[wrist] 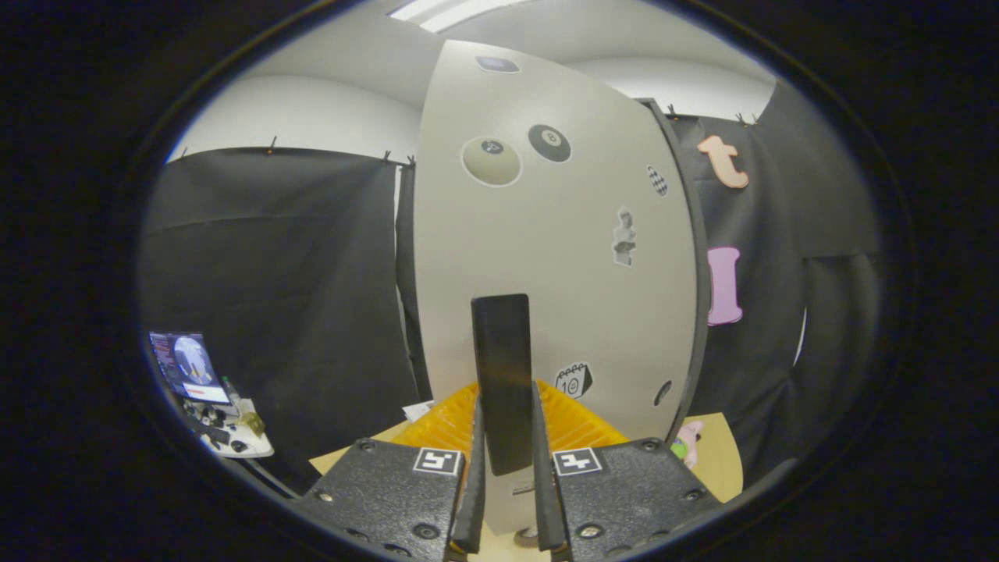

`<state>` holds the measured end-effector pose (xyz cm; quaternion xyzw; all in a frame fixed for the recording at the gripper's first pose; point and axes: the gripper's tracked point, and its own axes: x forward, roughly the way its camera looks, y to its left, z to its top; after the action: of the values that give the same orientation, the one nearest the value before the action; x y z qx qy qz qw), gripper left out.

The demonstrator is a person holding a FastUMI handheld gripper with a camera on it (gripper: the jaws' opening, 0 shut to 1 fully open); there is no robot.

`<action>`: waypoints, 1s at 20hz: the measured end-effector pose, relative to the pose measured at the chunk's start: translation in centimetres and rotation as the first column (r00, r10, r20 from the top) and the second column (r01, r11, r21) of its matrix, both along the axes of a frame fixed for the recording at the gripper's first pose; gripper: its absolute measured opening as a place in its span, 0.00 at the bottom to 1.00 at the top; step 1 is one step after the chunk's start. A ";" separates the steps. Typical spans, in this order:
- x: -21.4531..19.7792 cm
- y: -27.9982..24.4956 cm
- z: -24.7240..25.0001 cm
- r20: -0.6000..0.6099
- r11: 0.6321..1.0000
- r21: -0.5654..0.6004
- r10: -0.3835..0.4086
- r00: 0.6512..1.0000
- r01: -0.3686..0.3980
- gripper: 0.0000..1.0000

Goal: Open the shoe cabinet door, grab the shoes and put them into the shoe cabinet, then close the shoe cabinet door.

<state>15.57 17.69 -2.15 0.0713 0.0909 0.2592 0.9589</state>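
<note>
Gripper [505, 484] sits low, its two fingers drawn in on a dark flat vertical bar handle [502, 382]. One finger lies against each side of the handle's lower end, so it reads as clamped on it. Handle runs upright between the fingers and continues above them.

Handle belongs to the pale grey flat-panel shoe cabinet door [546, 257], straight ahead and very close. Door face carries round stickers: a cream ball sticker [491, 161], a black eight-ball sticker [549, 143], a small checkered sticker [657, 180], a grey figure-shaped sticker [623, 236] and a small calendar-style sticker [574, 381] just right of the handle. Dark edge strip [698, 257] runs down the door's right side. Can't tell from here whether the door is ajar or fully closed.

Orange ribbed plastic piece [574, 425] shows just beyond the fingers, either side of the handle, at the foot of the door. Light wooden surface [722, 460] lies beneath, with a small pink and green object [687, 439] on it to the right of the door; too small to identify.

Far left, a white counter [251, 446] holds an upright lit screen [187, 367] and small cluttered items.
</note>
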 end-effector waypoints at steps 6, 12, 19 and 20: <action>-1.0 -2.9 0.0 0.008 0.995 -0.010 -0.094 0.996 0.094 0.29; -0.6 -4.2 -0.2 0.039 0.987 -0.053 -0.148 0.988 0.150 0.23; 0.3 -7.8 -0.6 0.031 0.953 -0.095 -0.288 0.957 0.289 0.15; 0.5 -8.3 -0.6 0.029 0.946 -0.095 -0.308 0.951 0.310 0.14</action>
<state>16.05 9.34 -2.73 0.0356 0.0846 0.1016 0.9906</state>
